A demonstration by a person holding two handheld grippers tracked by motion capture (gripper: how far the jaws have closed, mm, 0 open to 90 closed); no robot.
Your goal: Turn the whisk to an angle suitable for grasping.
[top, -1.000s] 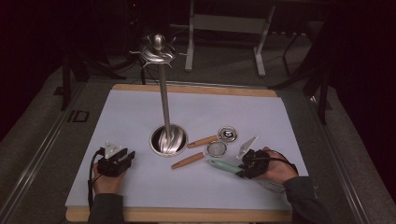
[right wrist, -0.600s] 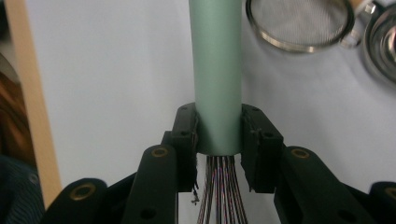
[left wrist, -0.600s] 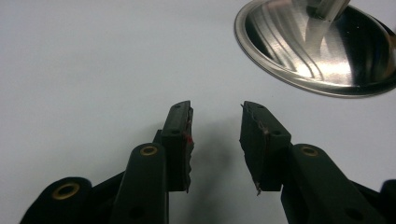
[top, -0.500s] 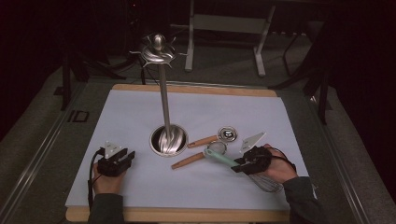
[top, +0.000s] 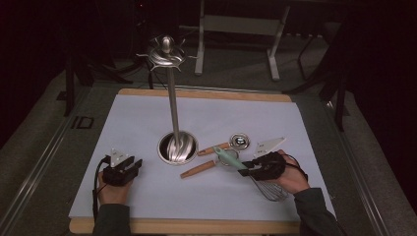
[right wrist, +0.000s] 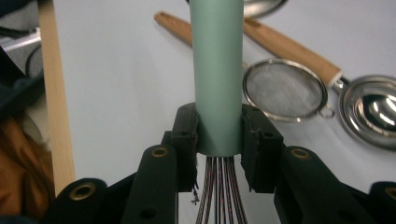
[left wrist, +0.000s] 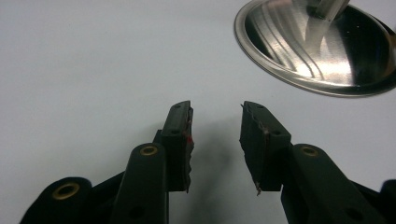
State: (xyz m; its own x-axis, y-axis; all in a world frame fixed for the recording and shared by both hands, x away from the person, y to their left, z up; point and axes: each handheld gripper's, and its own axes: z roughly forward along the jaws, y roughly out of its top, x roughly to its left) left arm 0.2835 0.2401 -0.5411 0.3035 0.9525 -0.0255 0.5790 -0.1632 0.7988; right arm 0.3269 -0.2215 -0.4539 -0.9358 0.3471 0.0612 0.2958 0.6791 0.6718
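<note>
R tongs clenched on whisk: black jaws squeeze base of its smooth, round mint-green handle, thin steel wires fanning out below the pads. In high view the R tongs sit in the person's R hand, forearm entering from bottom edge, handle angled up-left away from jaws, wire balloon trailing back under the hand. Vs. earlier frames the whisk handle end has lifted off the mat & now hangs over the strainer.

Just ahead of R jaws: small round mesh strainer w/ wooden handle, next to it a shiny steel ladle bowl w/ a second wooden handle. Both lie flat on pale smooth mat.

L tongs released, jaws apart w/ nothing between, hovering low over mat, L hand holding them level; no shift from earlier. Ahead-right of L jaws: polished round steel stand base, tall thin pole rising to a hooked top.
</note>
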